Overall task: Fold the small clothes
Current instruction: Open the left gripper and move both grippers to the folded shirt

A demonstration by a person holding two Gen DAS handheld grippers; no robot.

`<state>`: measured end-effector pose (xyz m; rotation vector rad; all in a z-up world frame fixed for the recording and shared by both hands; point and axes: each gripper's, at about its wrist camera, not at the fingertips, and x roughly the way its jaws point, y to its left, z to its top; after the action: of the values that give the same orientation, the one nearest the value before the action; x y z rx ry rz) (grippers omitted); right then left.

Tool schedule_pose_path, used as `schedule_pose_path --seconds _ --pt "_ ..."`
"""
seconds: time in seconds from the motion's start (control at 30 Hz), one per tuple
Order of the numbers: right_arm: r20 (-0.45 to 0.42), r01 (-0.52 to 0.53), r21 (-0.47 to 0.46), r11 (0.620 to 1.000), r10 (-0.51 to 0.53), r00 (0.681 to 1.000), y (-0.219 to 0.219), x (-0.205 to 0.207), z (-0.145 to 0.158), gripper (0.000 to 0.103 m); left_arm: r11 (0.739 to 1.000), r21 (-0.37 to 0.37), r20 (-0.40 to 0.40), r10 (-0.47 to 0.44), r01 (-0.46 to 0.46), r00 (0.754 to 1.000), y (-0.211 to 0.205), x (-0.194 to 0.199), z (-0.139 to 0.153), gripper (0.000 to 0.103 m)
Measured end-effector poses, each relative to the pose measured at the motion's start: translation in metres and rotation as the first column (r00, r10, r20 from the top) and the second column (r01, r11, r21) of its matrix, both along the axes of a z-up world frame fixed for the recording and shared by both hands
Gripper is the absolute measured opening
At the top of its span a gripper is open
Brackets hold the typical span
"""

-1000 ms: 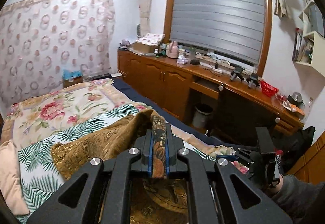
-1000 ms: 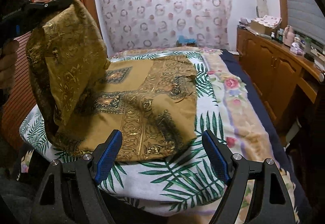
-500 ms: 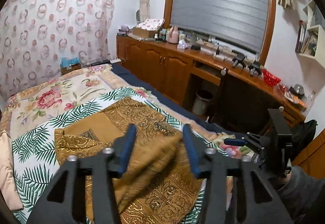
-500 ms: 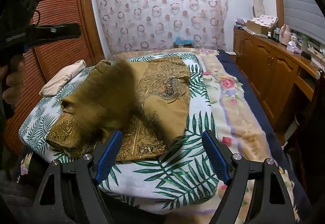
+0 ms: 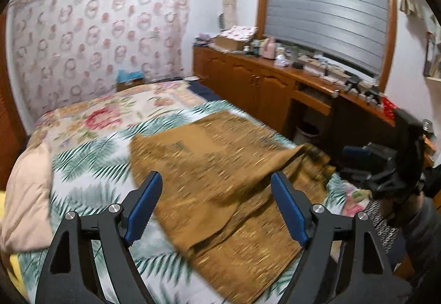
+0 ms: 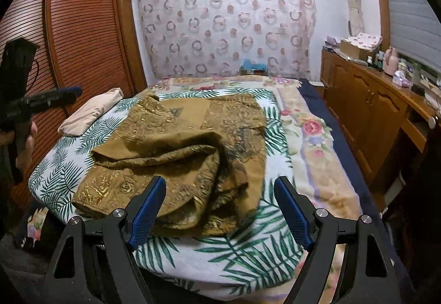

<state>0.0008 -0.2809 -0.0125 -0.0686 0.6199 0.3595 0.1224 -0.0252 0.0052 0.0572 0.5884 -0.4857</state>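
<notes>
A brown and gold patterned garment lies loosely folded over itself on the palm-leaf sheet of the bed; it also shows in the left wrist view, blurred. My left gripper is open and empty, just above the garment's near left edge; it shows from the side in the right wrist view. My right gripper is open and empty, at the garment's near edge; it shows in the left wrist view at the right.
A beige pillow lies at the bed's left side. A floral blanket covers the bed's right and far parts. A wooden wardrobe stands to the left, wooden cabinets with clutter to the right, and a waste bin under the desk.
My left gripper opened and let go of the raised garment corner. The garment dropped over itself onto the bed. The right gripper stayed open and in place.
</notes>
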Motion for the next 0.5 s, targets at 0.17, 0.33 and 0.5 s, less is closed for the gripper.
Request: schedule_pose_path --seconds 0.17,0.33,0.5 --pt "-0.002 -0.052 -0.015 0.999 0.052 0.999 0.025 0.011 0.001 0.083 0.997 0.004 -0.014 0.073 -0.073 0.997 0.032 -0.011 -0.015 0.082" --pt "-0.002 -0.127 -0.037 0.991 0.127 0.992 0.059 0.021 0.001 0.083 0.993 0.002 -0.019 0.122 -0.121 0.992 0.053 -0.023 -0.026 0.082" --pt "-0.012 -0.203 -0.055 0.978 0.203 0.979 0.091 0.034 -0.001 0.083 0.989 0.014 -0.009 0.148 -0.148 0.989 0.066 -0.03 -0.035 0.082"
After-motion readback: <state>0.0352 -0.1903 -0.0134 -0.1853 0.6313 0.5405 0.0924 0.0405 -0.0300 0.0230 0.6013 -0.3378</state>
